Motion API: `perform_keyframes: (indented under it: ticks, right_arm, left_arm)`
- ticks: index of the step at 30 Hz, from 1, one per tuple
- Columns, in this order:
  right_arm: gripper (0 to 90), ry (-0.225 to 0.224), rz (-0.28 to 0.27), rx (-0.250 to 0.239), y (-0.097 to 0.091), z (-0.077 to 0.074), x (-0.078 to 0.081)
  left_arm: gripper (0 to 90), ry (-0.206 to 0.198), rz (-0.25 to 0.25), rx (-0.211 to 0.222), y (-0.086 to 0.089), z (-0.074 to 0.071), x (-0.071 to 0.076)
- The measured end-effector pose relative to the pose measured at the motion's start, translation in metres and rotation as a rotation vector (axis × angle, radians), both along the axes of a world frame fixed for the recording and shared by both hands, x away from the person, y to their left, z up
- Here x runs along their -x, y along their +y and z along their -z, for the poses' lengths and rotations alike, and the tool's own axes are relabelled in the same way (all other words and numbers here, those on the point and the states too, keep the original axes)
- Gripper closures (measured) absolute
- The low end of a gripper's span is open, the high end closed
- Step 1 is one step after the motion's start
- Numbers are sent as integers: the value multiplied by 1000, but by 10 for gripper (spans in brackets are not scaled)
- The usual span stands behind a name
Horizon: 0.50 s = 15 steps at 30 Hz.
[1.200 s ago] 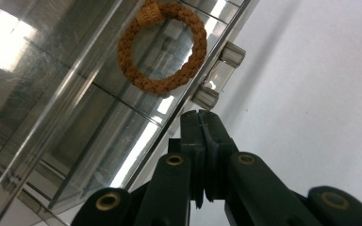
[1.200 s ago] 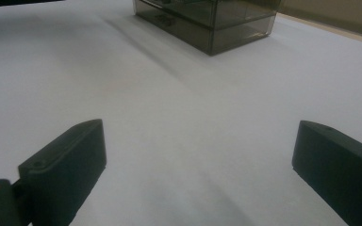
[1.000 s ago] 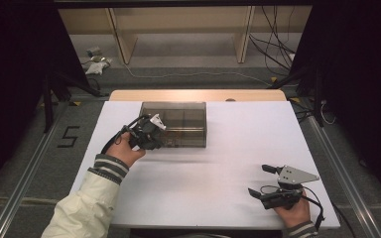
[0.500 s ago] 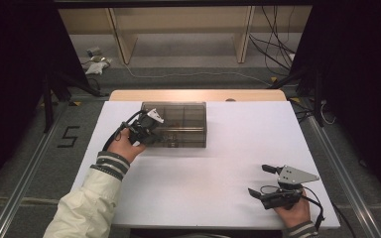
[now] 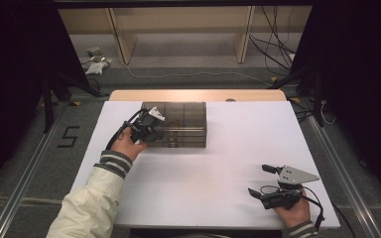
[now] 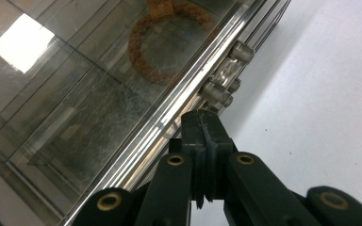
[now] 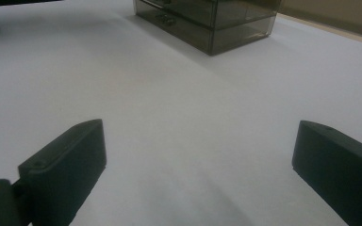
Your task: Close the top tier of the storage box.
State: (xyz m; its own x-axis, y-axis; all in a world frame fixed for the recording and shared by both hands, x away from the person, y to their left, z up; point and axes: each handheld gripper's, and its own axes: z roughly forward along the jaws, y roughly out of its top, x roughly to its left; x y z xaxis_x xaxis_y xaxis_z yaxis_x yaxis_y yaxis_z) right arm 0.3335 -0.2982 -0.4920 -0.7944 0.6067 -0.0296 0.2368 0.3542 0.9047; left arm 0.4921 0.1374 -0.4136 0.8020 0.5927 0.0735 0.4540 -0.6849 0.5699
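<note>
The person's left forearm, in a cream sleeve with a striped cuff, comes in from the bottom left of the high view and angles up toward the far middle of the white table (image 5: 218, 173). The left hand (image 5: 127, 145) holds the left gripper (image 5: 151, 130) against the left front corner of a smoky clear plastic drawer box (image 5: 181, 124). In the left gripper view its jaws are pressed flat together with nothing visible between them, their joined tip (image 6: 201, 123) just below the box's front edge and just beside the small clear drawer knobs (image 6: 222, 86); whether the tip touches the box cannot be told.

The drawer box stands near the table's far edge, left of centre, with its knobbed front toward the person. Through its top a rust-brown ring (image 6: 167, 44) lies in an upper compartment.

The right hand (image 5: 292, 212) rests at the table's near right corner, well apart from the box. It holds the right gripper (image 5: 264, 180) low and roughly level, pointing left across the table. Its jaws are spread wide over bare table, and the box (image 7: 212, 21) sits far ahead of them.
</note>
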Motion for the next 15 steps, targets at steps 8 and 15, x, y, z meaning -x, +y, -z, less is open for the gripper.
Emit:
perform_keyframes:
  ticks: [8,15]
  right_arm:
    - [47,1,0,-1,0,0,0]
    - [46,6,-6,4,1,0,0]
  left_arm:
    - [877,-1,-13,-18,-1,-1,3]
    - [691,-13,0,24,1,-10,13]
